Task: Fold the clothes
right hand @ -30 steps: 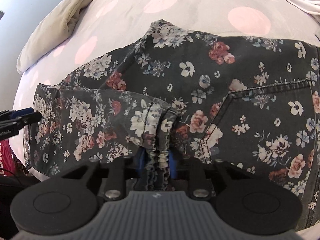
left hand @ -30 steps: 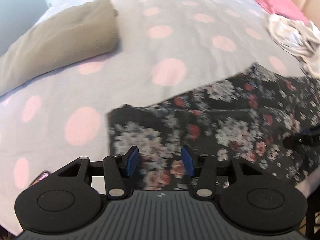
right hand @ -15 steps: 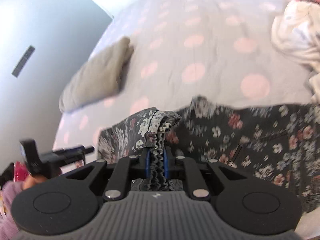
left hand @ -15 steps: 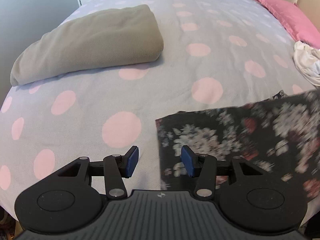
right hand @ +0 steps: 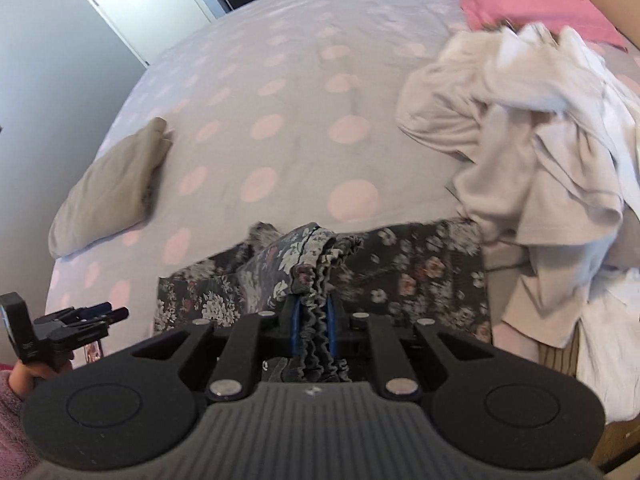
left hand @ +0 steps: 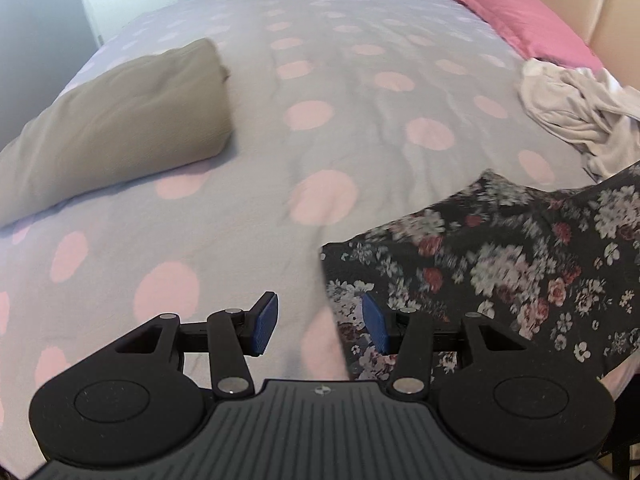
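Observation:
The dark floral garment (left hand: 500,264) lies on the polka-dot bed at the right of the left wrist view, its left edge just beyond the right fingertip. My left gripper (left hand: 320,322) is open and empty above the sheet beside that edge. My right gripper (right hand: 312,320) is shut on a gathered, ruffled edge of the floral garment (right hand: 312,256) and holds it raised off the bed. The left gripper (right hand: 84,318) also shows at the lower left of the right wrist view.
A folded beige garment (left hand: 116,128) lies at the left of the bed. A crumpled pile of white clothes (right hand: 532,140) lies at the right, overlapping the floral garment's far end. A pink pillow (left hand: 524,28) sits by the headboard. The grey polka-dot sheet (left hand: 320,100) spans the middle.
The right gripper has lifted the gathered floral edge and pulled the garment to the right. The left gripper has come off the floral fabric and now stands at its left edge, still open.

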### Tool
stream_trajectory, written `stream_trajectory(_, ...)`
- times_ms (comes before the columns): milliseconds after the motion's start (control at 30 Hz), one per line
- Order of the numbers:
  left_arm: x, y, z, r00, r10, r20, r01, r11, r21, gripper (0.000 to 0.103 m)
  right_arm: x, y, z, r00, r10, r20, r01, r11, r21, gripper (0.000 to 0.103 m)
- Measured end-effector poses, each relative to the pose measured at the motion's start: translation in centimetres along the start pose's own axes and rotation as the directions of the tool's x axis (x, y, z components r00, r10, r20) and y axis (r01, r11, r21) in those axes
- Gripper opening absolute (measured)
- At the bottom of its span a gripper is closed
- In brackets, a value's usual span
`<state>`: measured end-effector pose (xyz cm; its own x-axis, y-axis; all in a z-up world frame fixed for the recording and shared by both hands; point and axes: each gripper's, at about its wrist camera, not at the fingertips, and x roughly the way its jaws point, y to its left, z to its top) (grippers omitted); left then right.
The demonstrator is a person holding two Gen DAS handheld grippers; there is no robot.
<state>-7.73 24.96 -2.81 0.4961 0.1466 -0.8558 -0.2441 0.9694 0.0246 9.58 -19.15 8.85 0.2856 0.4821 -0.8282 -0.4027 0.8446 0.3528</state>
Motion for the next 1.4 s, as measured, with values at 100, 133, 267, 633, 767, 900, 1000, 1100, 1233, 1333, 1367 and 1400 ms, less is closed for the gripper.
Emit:
stream_trajectory(100,0.5,-1.6,0.4,1.000,-0.012,-0.006,0.013,0.999,0.040,0.045,1.3,-2.9,-0.2,0.999,-0.049,-0.023,0.050,0.999,0.015,0.015)
stream_trajectory(133,0.7,-2.1,0.6,1.000,-0.012,-0.010,0.012,0.999,0.051,0.045,1.6,-3.8,0.0,0.998,-0.065,-0.019,0.065,0.997,0.028,0.015)
stream_trajectory(267,1.5,-3.3,0.8,1.000,-0.013,-0.024,0.015,0.996,0.084,0.045,2.8,-6.9,0.7,0.992,-0.125,-0.006,0.125,0.989,0.075,0.015)
stream_trajectory(633,3.8,-4.3,-0.1,0.995,-0.014,-0.094,0.026,0.991,0.131,0.045,9.6,-11.4,0.4,0.970,-0.204,-0.131,0.214,0.974,0.069,0.015)
stream_trajectory(767,3.9,-4.3,-0.8,0.992,-0.034,-0.122,0.051,0.989,0.142,0.045,11.0,-12.2,-0.1,0.961,-0.229,-0.155,0.241,0.969,0.060,0.018)
stream_trajectory(900,3.8,-4.0,-1.9,0.984,-0.080,-0.160,0.101,0.987,0.128,0.050,12.0,-12.4,-0.5,0.954,-0.250,-0.167,0.261,0.964,0.047,0.023)
stream_trajectory(1000,3.9,-3.7,-2.9,0.975,-0.114,-0.191,0.134,0.986,0.095,0.052,11.8,-12.5,-0.8,0.956,-0.249,-0.157,0.260,0.964,0.054,0.027)
stream_trajectory(1100,4.8,-3.9,-3.9,0.963,-0.130,-0.237,0.151,0.986,0.073,0.052,11.6,-12.7,-1.1,0.958,-0.246,-0.149,0.257,0.964,0.064,0.027)
stream_trajectory(1233,6.0,-4.0,-4.8,0.958,-0.107,-0.267,0.128,0.990,0.065,0.053,11.5,-12.7,-1.4,0.958,-0.249,-0.144,0.261,0.963,0.071,0.033)
stream_trajectory(1333,5.9,-4.0,-5.0,0.955,-0.086,-0.283,0.117,0.988,0.097,0.053,11.2,-12.7,-1.7,0.958,-0.247,-0.143,0.260,0.962,0.078,0.033)
stream_trajectory(1367,5.7,-4.2,-5.1,0.955,-0.073,-0.288,0.113,0.986,0.125,0.053,11.1,-12.7,-1.8,0.959,-0.246,-0.142,0.259,0.963,0.082,0.034)
stream_trajectory(1400,5.6,-4.4,-5.1,0.954,-0.060,-0.293,0.108,0.982,0.154,0.052,11.0,-12.7,-2.0,0.960,-0.244,-0.140,0.257,0.963,0.085,0.034)
